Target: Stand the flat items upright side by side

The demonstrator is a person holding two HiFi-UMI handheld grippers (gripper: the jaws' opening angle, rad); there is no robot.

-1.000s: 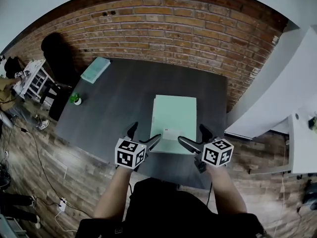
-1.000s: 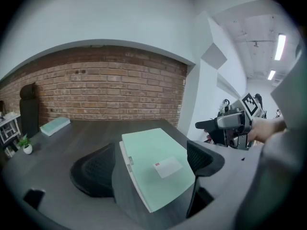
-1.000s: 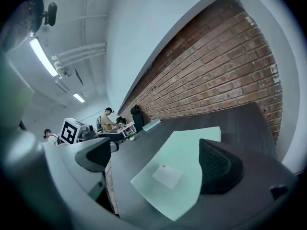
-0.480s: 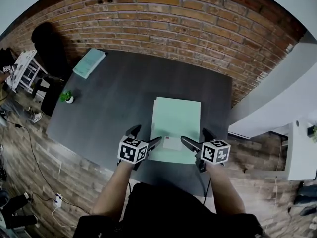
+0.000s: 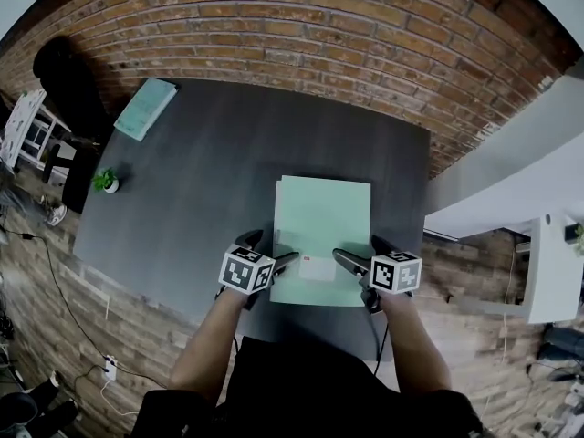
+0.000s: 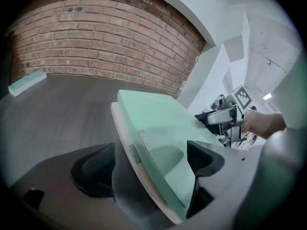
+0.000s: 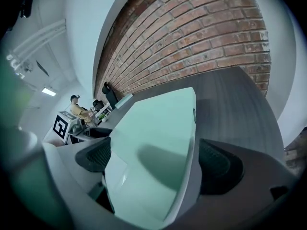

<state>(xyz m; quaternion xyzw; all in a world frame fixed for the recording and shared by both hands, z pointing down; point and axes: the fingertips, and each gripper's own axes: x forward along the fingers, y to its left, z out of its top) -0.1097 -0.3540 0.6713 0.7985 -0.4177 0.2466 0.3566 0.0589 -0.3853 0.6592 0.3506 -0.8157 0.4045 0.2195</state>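
A brick wall is seen behind a dark table, which fills the middle of the head view. Two flat books are stacked near the table's front edge, a mint-green one lying on a paler one. A third book is laid flat at the far left corner, well apart from them. A small potted plant is seen beyond the table's left side. The left gripper is held at the stack's left edge with its fingers spread wide, one over the cover and one beside the stack. The right gripper is likewise held wide across the right edge.
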